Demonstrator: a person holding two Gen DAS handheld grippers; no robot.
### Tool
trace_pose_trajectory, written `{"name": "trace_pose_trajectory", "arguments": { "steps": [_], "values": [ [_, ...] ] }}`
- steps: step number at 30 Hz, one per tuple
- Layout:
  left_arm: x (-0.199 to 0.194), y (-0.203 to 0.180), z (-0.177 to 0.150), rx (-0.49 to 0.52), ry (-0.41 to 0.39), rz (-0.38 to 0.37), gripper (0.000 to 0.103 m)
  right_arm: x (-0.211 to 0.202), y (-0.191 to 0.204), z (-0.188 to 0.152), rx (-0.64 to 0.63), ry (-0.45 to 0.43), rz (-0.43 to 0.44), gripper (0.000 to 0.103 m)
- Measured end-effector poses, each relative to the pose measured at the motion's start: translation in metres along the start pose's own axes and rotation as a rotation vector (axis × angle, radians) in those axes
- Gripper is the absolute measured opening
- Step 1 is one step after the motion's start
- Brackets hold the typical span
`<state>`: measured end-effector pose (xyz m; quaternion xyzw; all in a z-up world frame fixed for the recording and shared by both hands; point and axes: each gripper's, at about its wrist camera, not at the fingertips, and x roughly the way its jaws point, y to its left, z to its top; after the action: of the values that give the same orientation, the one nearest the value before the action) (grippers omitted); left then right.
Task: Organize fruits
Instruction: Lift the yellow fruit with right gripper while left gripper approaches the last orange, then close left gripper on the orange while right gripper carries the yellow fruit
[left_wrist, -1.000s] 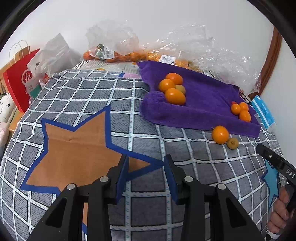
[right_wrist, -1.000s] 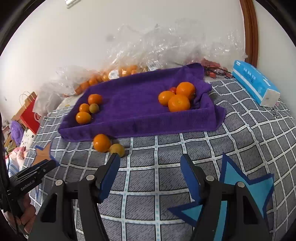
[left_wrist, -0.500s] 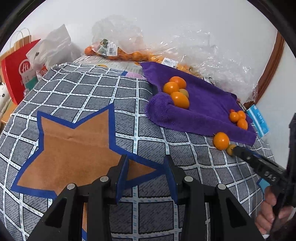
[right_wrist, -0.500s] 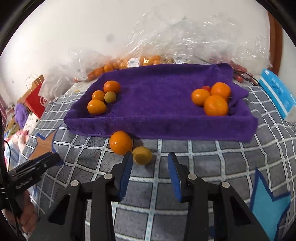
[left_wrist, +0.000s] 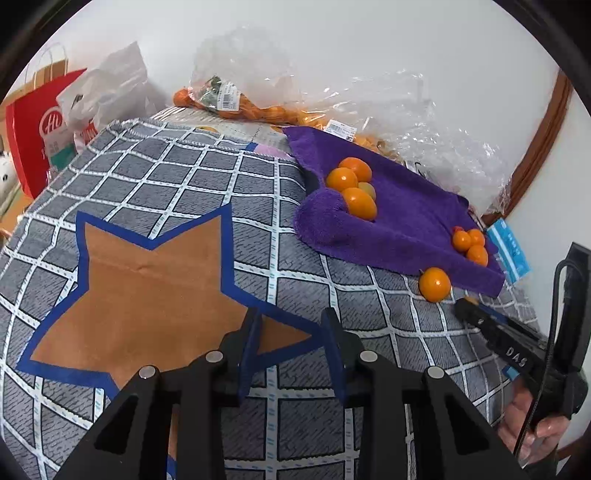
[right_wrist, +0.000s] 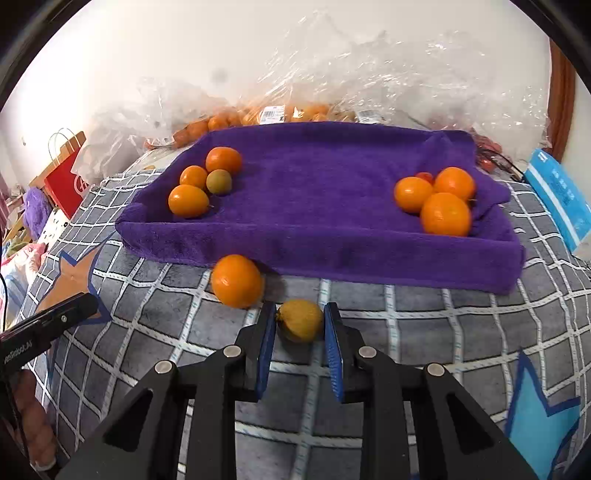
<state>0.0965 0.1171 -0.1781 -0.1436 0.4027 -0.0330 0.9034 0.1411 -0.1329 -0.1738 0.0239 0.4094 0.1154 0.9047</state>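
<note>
A grey checked bedspread (right_wrist: 424, 332) with star patches carries everything. A purple towel (right_wrist: 314, 206) lies near its far edge, with crinkled plastic bags (right_wrist: 369, 74) of fruit behind it against the wall; their white barcode labels are too small to read. A red paper bag (left_wrist: 37, 125) with white letters "Hi" stands off the far left corner, and a blue box (right_wrist: 557, 192) lies at the right edge.

On the towel, four small fruits (right_wrist: 201, 181) cluster at its left end and several oranges (right_wrist: 439, 199) at its right end. One orange (right_wrist: 236, 280) sits on the bedspread, touching the towel's near edge.

The right gripper (right_wrist: 299, 325) is clamped on a small yellow fruit (right_wrist: 300, 319) that rests on the bedspread just beside that orange; both blue pads touch it. Its body shows "DAS" in the left view.

The left gripper (left_wrist: 291, 332) hovers over the brown star (left_wrist: 147, 288), its jaws drawn in as far as they go, with nothing between them.
</note>
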Motion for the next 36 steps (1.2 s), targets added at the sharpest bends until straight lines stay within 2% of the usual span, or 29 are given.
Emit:
{"name": "trace_pose_trajectory", "arguments": {
  "steps": [4,8,11,14,17,19,22,28,33,35,36],
  "values": [
    [-0.002,-0.015,-0.001,0.047,0.025,0.017,0.033,-0.008,-0.018,-0.006,0.004,0.003,-0.047,0.026],
    [-0.003,-0.035,0.001,0.066,0.070,-0.021,0.034,-0.013,-0.038,-0.013,0.013,0.019,-0.056,0.026],
    [-0.004,-0.059,0.004,0.120,0.059,-0.032,0.042,-0.017,-0.056,-0.017,0.030,0.027,-0.068,0.026],
    [0.002,-0.083,0.006,0.194,0.054,-0.049,0.044,-0.020,-0.069,-0.019,0.043,0.028,-0.060,0.026],
    [0.015,-0.105,0.009,0.241,0.064,-0.043,0.047,-0.025,-0.073,-0.022,0.022,0.005,-0.100,0.026],
    [0.023,-0.112,0.010,0.226,0.080,-0.056,0.047,-0.029,-0.074,-0.025,0.008,-0.011,-0.101,0.026],
    [0.035,-0.119,0.015,0.193,0.099,-0.081,0.047,-0.030,-0.079,-0.025,0.028,-0.018,-0.052,0.026],
    [0.051,-0.132,0.022,0.183,0.093,-0.068,0.047,-0.031,-0.084,-0.024,0.064,-0.030,-0.023,0.026],
    [0.065,-0.138,0.021,0.191,0.117,-0.055,0.046,-0.031,-0.086,-0.024,0.076,-0.032,-0.011,0.026],
    [0.068,-0.138,0.020,0.175,0.113,-0.064,0.040,-0.031,-0.086,-0.024,0.080,-0.032,-0.016,0.026],
    [0.069,-0.137,0.020,0.168,0.104,-0.071,0.033,-0.031,-0.087,-0.024,0.081,-0.034,-0.011,0.026]
  ]
}}
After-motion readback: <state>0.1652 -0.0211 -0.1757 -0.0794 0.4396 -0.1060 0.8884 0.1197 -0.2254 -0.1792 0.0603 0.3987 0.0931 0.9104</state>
